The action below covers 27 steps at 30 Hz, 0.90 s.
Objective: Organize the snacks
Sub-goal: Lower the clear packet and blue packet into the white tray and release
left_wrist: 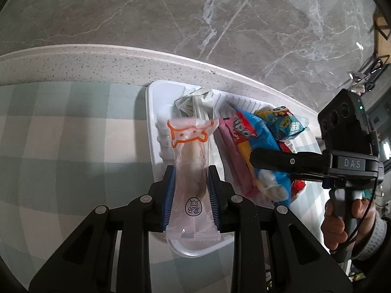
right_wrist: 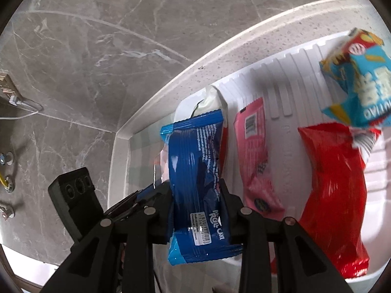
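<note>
The left gripper [left_wrist: 191,195] pinches a clear sachet with an orange cat outline [left_wrist: 189,168], holding it over the near-left compartment of the white ribbed tray [left_wrist: 152,112], which sits at the centre of the left wrist view on a pale green checked cloth [left_wrist: 61,134] over the speckled bench [left_wrist: 97,61]. In the right wrist view the right gripper [right_wrist: 199,207] clasps a blue roll cake pack [right_wrist: 195,175] low at frame centre, above the tray's left end. No earlier view is given, so whether the pads still bite firmly is uncertain. To place both well, each packet probably should be lowered lengthwise between the moulded ribs before release, so the slick film does not slide onto its neighbours. The pink packet [right_wrist: 254,151] and red bag [right_wrist: 334,183] already lying there are glossy, crinkled and soft; the tray is rigid, thin plastic.
</note>
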Each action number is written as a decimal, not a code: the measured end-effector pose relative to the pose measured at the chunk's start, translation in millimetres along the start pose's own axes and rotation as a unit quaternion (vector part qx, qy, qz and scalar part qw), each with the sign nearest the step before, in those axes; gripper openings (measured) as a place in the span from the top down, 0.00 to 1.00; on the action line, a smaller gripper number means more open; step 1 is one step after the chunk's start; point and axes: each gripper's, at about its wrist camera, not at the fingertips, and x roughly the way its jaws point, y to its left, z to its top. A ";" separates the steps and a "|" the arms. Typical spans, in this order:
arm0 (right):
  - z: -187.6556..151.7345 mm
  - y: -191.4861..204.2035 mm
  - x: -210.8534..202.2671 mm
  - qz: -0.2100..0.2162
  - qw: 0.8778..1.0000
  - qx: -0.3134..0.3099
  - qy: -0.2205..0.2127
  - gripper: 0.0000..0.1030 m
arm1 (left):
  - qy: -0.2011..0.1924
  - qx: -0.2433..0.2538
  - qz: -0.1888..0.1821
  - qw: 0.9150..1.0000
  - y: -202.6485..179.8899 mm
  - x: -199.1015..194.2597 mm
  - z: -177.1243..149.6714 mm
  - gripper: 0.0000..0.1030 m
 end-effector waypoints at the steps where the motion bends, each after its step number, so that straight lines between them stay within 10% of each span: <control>1: 1.2 2.1 0.4 -0.006 1.000 -0.006 -0.002 0.62 | -0.001 0.002 0.005 1.000 -0.6 0.8 0.2 0.76; 9: 0.2 12.6 -16.5 -0.020 0.999 -0.046 -0.020 0.50 | -0.015 0.021 0.030 0.999 -8.0 -6.6 -0.2 0.74; 15: -15.7 32.1 -42.1 -0.028 0.995 -0.096 -0.031 0.49 | -0.037 0.036 0.043 0.998 -20.9 -33.5 -9.3 0.55; 27: -105.8 40.5 -90.1 -0.101 0.968 -0.229 -0.017 0.46 | -0.039 0.043 0.046 0.997 -59.3 -77.1 -68.5 0.54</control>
